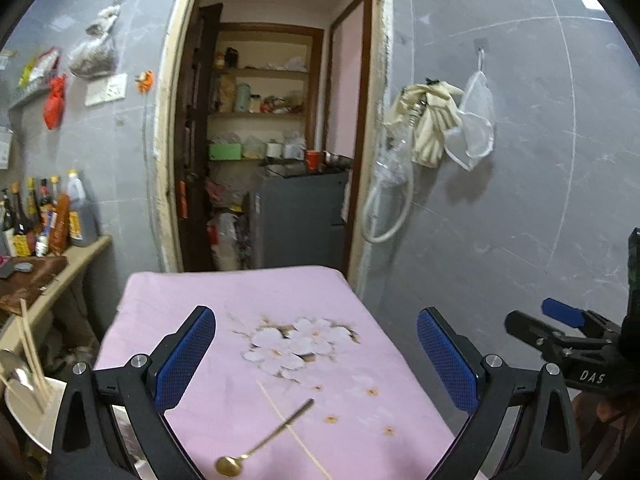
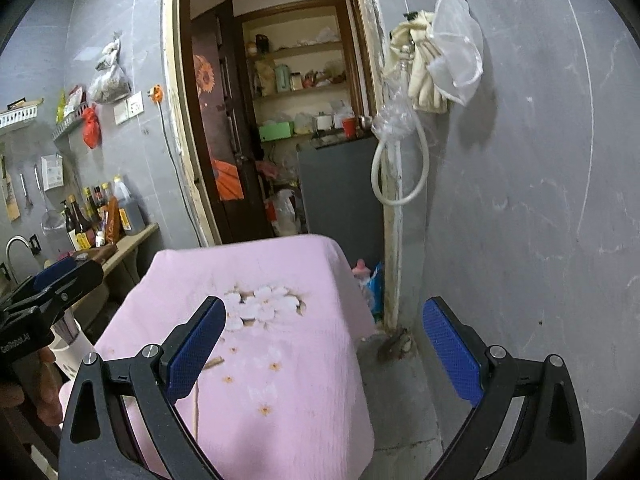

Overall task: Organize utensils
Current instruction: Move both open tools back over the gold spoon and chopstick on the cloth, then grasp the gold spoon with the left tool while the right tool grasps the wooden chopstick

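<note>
Both grippers hover wide apart and empty: left gripper [image 1: 316,354], right gripper [image 2: 324,344]. On the near end of the pink cloth [image 1: 280,292] lie a gold spoon [image 1: 262,446] and a chopstick [image 1: 294,430], crossed. A white holder [image 1: 34,408] at near left has chopsticks in it, so some sorting looks done; these two are left.

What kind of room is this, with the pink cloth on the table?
Most likely a home kitchen: sauce bottles crowd a counter, a tap curves beside it, and pantry shelves show through the doorway. A gold spoon lies on the pink cloth.
</note>
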### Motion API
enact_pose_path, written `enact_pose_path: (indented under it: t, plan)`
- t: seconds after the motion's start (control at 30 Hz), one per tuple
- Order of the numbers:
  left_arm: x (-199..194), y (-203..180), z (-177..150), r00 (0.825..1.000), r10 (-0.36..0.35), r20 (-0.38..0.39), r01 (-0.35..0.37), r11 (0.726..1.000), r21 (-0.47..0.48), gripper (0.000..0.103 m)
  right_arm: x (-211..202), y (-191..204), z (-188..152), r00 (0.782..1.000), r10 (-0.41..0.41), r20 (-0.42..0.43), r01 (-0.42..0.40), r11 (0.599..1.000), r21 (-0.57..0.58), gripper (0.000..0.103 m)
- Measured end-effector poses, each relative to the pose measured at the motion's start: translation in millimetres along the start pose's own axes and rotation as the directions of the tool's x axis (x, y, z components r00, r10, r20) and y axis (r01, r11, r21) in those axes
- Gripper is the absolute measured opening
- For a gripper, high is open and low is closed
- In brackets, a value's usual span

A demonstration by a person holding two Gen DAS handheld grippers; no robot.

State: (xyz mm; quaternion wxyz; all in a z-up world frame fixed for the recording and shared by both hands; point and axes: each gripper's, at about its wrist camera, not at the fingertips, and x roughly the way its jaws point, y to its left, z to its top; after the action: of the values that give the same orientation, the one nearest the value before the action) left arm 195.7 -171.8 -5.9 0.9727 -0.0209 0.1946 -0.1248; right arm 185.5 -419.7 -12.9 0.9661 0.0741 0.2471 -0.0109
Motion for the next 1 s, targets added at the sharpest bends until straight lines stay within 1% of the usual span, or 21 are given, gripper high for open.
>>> enact_pose_path:
  t: [0.03, 0.1, 0.23, 0.3, 0.43, 0.47, 0.6, 0.63, 0.67, 0.7, 0.73, 0.77, 0.83, 0.93, 1.0]
  plan:
    - [4, -2, -2, 1.000, -0.006, -0.013, 0.006, 1.000, 0.000, 0.099, 2, -1, -3, 1.000, 0.003, -0.011, -0.003, 1.000, 0.003, 0.097]
    - [12, -4, -7, 0.999, -0.022, -0.045, 0.022, 1.000, -0.004, 0.092, 8, -2, -10, 0.999, 0.013, -0.036, -0.012, 1.000, 0.011, 0.097]
    - [32, 1, -21, 0.993, -0.034, -0.117, 0.030, 0.999, -0.035, 0.082, 23, -5, -28, 0.995, 0.041, -0.085, -0.038, 0.999, 0.037, 0.097]
    - [43, 5, -28, 0.987, -0.043, -0.155, 0.035, 0.998, -0.051, 0.075, 30, -6, -39, 0.993, 0.055, -0.106, -0.050, 0.998, 0.050, 0.097]
    - [60, 14, -38, 0.976, -0.042, -0.216, 0.031, 0.998, -0.055, 0.066, 43, -4, -60, 0.986, 0.087, -0.144, -0.077, 0.994, 0.072, 0.096]
    - [64, 16, -41, 0.971, -0.038, -0.236, 0.025, 0.998, -0.056, 0.061, 46, -3, -62, 0.984, 0.094, -0.150, -0.083, 0.994, 0.075, 0.095]
    - [86, 30, -53, 0.942, -0.027, -0.335, -0.004, 0.996, -0.093, 0.048, 61, 7, -77, 0.969, 0.145, -0.198, -0.131, 0.988, 0.079, 0.084]
    - [93, 35, -57, 0.929, -0.036, -0.368, -0.010, 0.993, -0.121, 0.047, 64, 9, -80, 0.967, 0.155, -0.205, -0.141, 0.987, 0.080, 0.082]
    - [98, 40, -59, 0.921, -0.046, -0.387, -0.012, 0.989, -0.145, 0.044, 68, 13, -83, 0.960, 0.176, -0.217, -0.162, 0.983, 0.082, 0.080]
    - [104, 48, -63, 0.908, -0.065, -0.413, -0.018, 0.981, -0.194, 0.042, 71, 16, -85, 0.957, 0.188, -0.223, -0.173, 0.981, 0.082, 0.074]
    - [107, 51, -65, 0.902, -0.068, -0.426, -0.026, 0.977, -0.210, 0.041, 74, 19, -88, 0.954, 0.194, -0.230, -0.180, 0.980, 0.081, 0.069]
    - [110, 55, -67, 0.897, -0.064, -0.438, -0.037, 0.975, -0.218, 0.039, 78, 23, -91, 0.948, 0.205, -0.243, -0.191, 0.978, 0.082, 0.067]
    - [115, 58, -71, 0.888, -0.051, -0.456, -0.051, 0.977, -0.207, 0.034, 83, 26, -97, 0.938, 0.226, -0.262, -0.209, 0.974, 0.091, 0.062]
    - [121, 59, -77, 0.877, -0.041, -0.479, -0.054, 0.982, -0.182, 0.030, 92, 40, -107, 0.917, 0.255, -0.307, -0.241, 0.967, 0.084, 0.049]
    - [126, 58, -79, 0.866, -0.037, -0.498, -0.052, 0.985, -0.163, 0.026, 97, 49, -113, 0.903, 0.277, -0.330, -0.265, 0.961, 0.080, 0.045]
